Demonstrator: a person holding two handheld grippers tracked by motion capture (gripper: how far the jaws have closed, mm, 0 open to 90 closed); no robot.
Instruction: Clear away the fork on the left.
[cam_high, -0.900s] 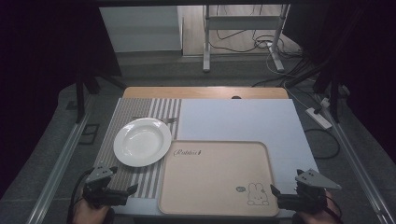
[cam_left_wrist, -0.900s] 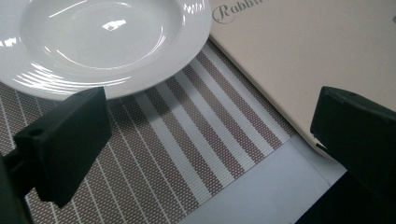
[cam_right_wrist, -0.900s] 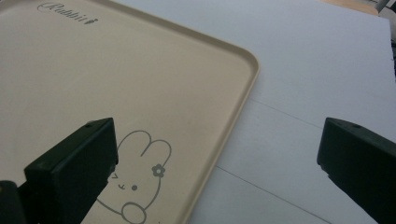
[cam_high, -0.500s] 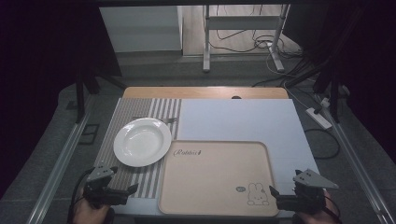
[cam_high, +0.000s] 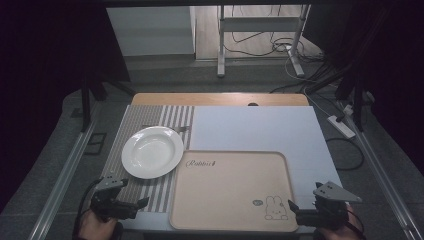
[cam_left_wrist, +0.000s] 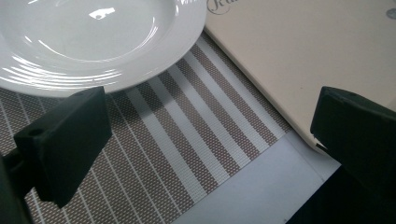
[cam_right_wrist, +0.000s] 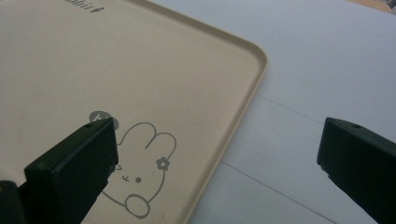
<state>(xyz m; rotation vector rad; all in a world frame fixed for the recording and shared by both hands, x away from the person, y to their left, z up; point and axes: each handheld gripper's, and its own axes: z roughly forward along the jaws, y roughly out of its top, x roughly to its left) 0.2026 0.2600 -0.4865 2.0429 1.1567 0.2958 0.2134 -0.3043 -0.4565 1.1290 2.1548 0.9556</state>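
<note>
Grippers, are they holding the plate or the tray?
Neither. The left gripper is open over the striped mat, near the plate. The right gripper is open over the tray's edge.

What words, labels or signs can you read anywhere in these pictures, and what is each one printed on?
"Rabbit": script lettering at the far left corner of the beige tray, partly cut off in both gripper views.
Small round grey mark beside the rabbit drawing on the tray: too small and blurred to read.
White plate, striped placemat and table cover: no text.
</note>
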